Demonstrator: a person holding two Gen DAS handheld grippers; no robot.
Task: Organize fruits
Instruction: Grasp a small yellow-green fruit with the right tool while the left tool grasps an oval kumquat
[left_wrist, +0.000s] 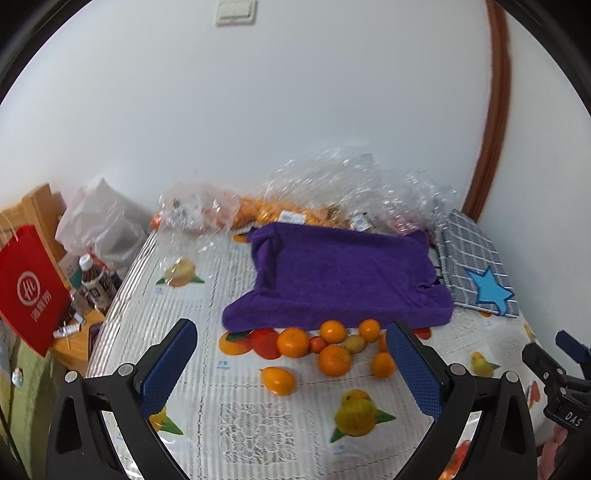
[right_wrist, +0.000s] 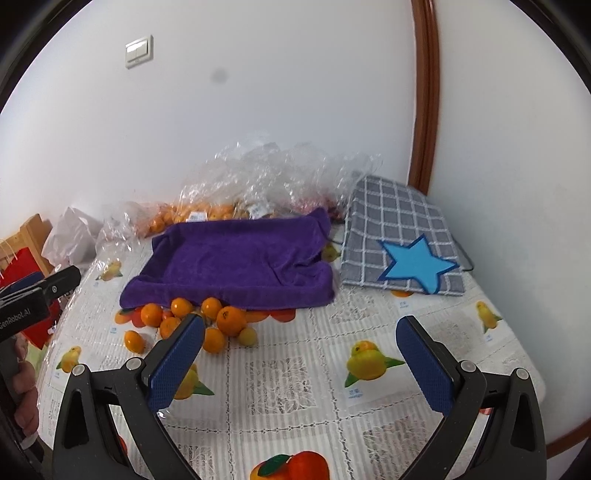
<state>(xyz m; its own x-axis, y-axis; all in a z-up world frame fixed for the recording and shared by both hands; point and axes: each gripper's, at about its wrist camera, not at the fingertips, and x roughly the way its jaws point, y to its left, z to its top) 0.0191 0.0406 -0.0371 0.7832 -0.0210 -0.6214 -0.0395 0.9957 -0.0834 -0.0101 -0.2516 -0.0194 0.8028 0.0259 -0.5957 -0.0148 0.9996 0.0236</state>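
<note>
Left wrist view: mandarins (left_wrist: 334, 360) piled beside purple towel (left_wrist: 332, 273) front edge, straight ahead of wide-open left gripper (left_wrist: 291, 365); right gripper (right_wrist: 301, 362), also open, farther aside.

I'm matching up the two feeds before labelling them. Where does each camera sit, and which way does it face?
Left wrist: on the left gripper, open, facing the loose orange fruits before the purple towel-lined tray; right gripper's edge at right.
Right wrist: on the right gripper, open, facing the patterned tablecloth; left gripper and a hand at left.
Shared: fruits, tray, grey checked cloth with blue star.
</note>
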